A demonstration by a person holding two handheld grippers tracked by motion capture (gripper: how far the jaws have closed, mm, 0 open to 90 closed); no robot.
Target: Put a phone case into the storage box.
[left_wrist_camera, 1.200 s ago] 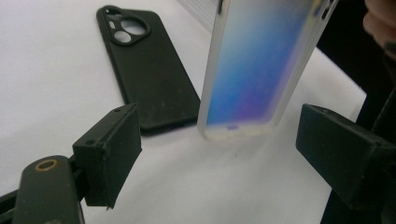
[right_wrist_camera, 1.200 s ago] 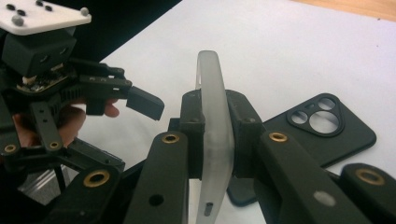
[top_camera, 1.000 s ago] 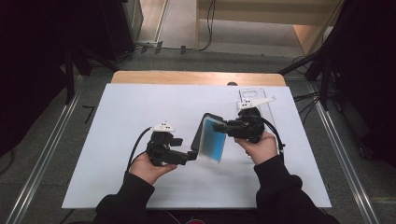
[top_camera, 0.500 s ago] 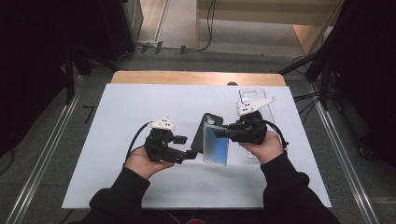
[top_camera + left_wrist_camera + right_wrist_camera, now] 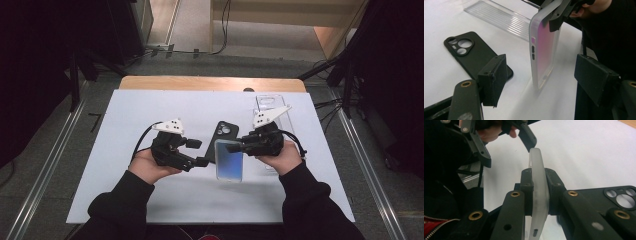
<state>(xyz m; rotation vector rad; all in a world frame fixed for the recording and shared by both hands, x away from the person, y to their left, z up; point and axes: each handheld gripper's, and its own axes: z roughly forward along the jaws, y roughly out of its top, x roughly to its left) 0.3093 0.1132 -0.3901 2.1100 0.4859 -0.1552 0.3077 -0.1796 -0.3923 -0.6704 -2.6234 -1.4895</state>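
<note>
My right gripper [image 5: 235, 147] is shut on the upper end of a frosted translucent phone case [image 5: 229, 161], which shows a blue-pink face. The case [image 5: 544, 50] stands steeply tilted, its lower end at the white table surface. In the right gripper view the case [image 5: 539, 185] is pinched edge-on between both pads. My left gripper [image 5: 199, 161] is open just left of the case; in its own view the left gripper [image 5: 544, 80] has one jaw on either side of the case's lower end, not touching it. A black phone case [image 5: 226, 131] lies flat behind, camera holes up.
A clear plastic tray [image 5: 271, 104] lies at the back right of the white mat [image 5: 125, 125]. The wooden table edge [image 5: 200, 83] runs along the far side. Bare mat stretches to the left and in front of both hands.
The right gripper has brought the frosted case lower and nearer the person, turning it from slanted to squarer. The left gripper has shifted slightly and stays open beside it.
</note>
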